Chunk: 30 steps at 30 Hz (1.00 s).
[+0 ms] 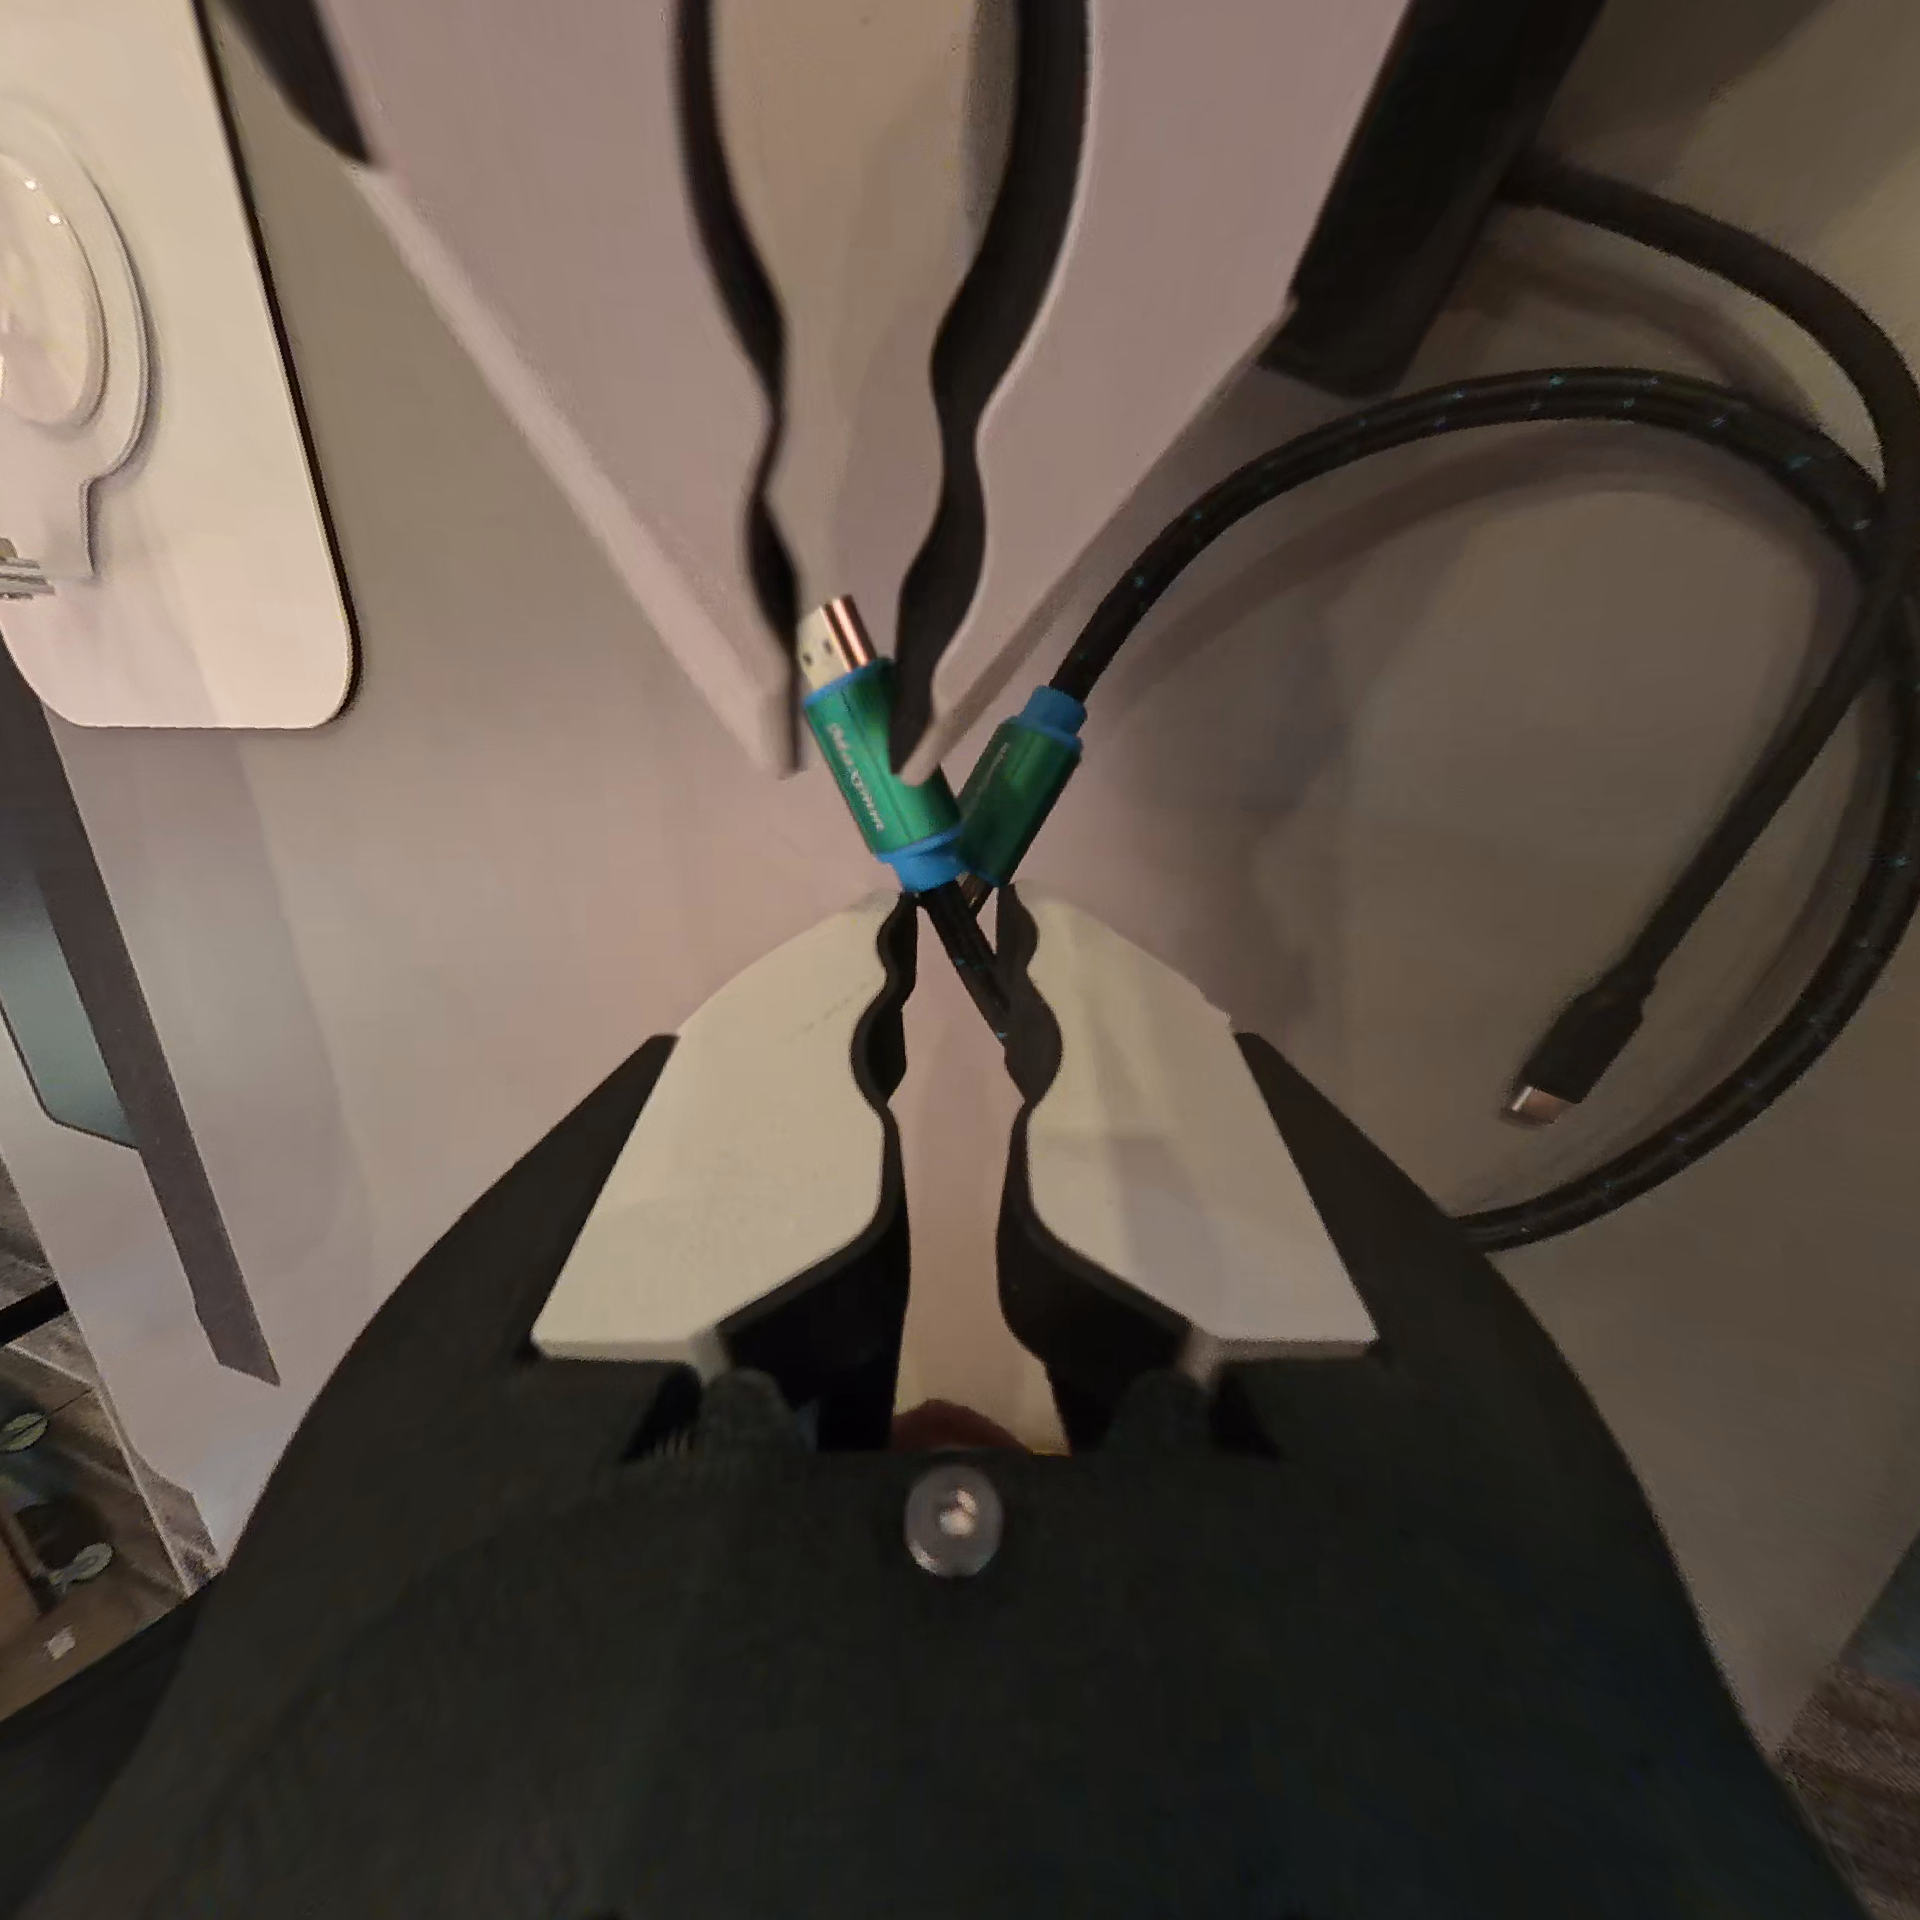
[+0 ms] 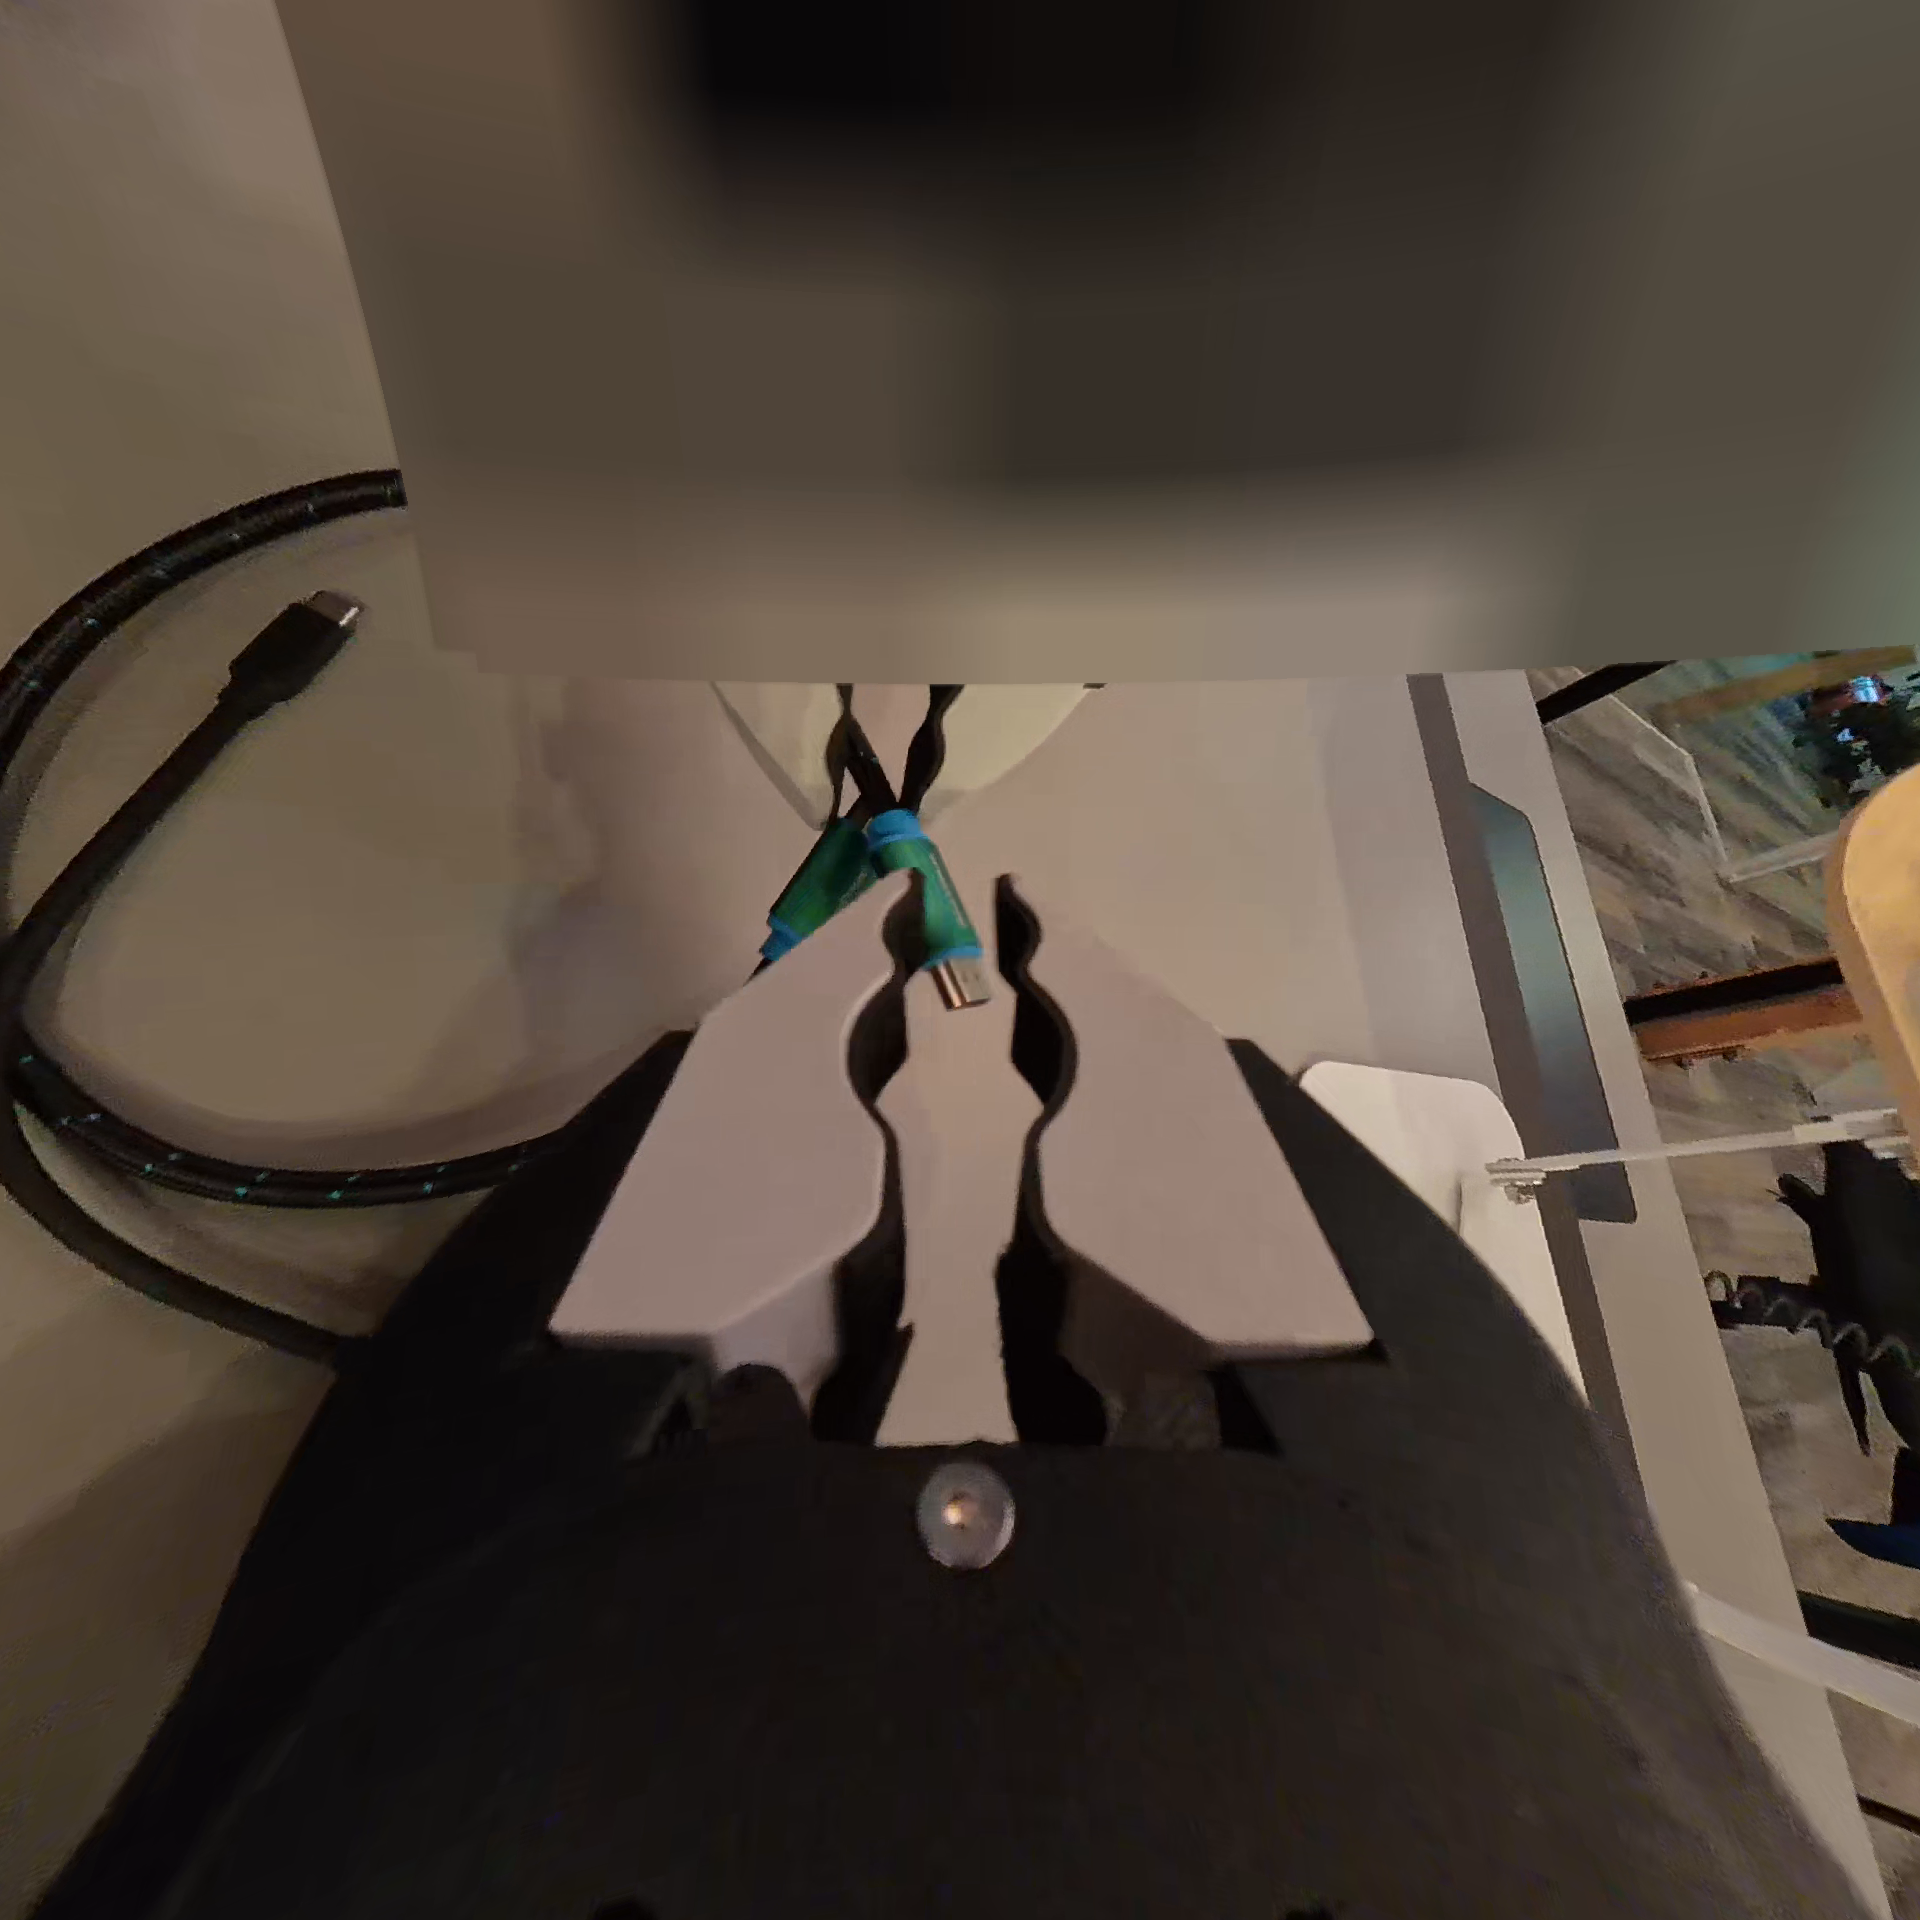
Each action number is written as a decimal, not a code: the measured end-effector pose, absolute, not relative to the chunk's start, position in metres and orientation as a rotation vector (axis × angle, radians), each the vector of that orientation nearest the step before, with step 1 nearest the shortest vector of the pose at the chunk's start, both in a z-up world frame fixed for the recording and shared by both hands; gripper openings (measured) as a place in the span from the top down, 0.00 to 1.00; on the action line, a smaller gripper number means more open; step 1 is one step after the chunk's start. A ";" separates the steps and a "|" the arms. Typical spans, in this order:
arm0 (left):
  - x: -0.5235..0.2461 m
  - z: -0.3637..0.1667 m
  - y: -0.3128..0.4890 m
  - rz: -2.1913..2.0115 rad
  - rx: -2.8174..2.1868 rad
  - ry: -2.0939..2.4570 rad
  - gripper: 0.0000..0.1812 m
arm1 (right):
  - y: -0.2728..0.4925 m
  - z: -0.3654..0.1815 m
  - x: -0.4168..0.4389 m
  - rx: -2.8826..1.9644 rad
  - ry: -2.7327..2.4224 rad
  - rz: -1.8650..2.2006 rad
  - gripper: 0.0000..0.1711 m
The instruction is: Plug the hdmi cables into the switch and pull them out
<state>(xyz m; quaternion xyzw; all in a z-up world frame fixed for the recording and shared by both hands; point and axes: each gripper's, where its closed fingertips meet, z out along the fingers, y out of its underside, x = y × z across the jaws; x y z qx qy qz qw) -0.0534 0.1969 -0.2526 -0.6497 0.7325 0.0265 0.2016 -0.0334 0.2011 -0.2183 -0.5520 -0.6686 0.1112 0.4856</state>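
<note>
Two green HDMI plugs with blue collars cross each other above a pale table (image 1: 520, 831). My left gripper (image 1: 956, 920) is shut on the black braided cable (image 1: 971, 966) just behind one green plug (image 1: 878, 769). My right gripper (image 2: 956, 883) reaches in from the opposite side and is shut on that same plug (image 2: 935, 925), whose metal tip points toward its camera. It shows in the left wrist view (image 1: 847, 748) at the top. The second green plug (image 1: 1013, 800) lies beside the first, its metal end by my left fingertips. It also shows in the right wrist view (image 2: 816, 894). I see no switch that I can tell.
The braided cable loops wide on the table (image 1: 1766, 831) and also shows in the right wrist view (image 2: 156, 1153). A thin black cable with a small metal-tipped plug (image 1: 1558, 1070) lies inside the loop. A white flat object (image 1: 156, 416) lies at the left, a dark block (image 1: 1382, 208) at the back right. The grippers are tip to tip, or close to it.
</note>
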 end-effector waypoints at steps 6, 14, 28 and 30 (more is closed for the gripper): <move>-0.050 -0.248 0.196 0.034 -1.802 2.030 0.92 | 0.200 -0.227 -0.029 -1.307 -1.680 0.235 0.85; -0.048 -0.246 0.194 0.033 -1.775 2.037 0.92 | 0.206 -0.235 -0.030 -1.357 -1.667 0.257 0.92; -0.051 -0.231 0.214 0.122 -1.757 1.920 0.83 | 0.223 -0.231 -0.013 -1.664 -1.363 0.670 0.93; -0.052 -0.230 0.215 0.121 -1.765 1.912 0.83 | 0.226 -0.231 -0.012 -1.680 -1.335 0.691 0.93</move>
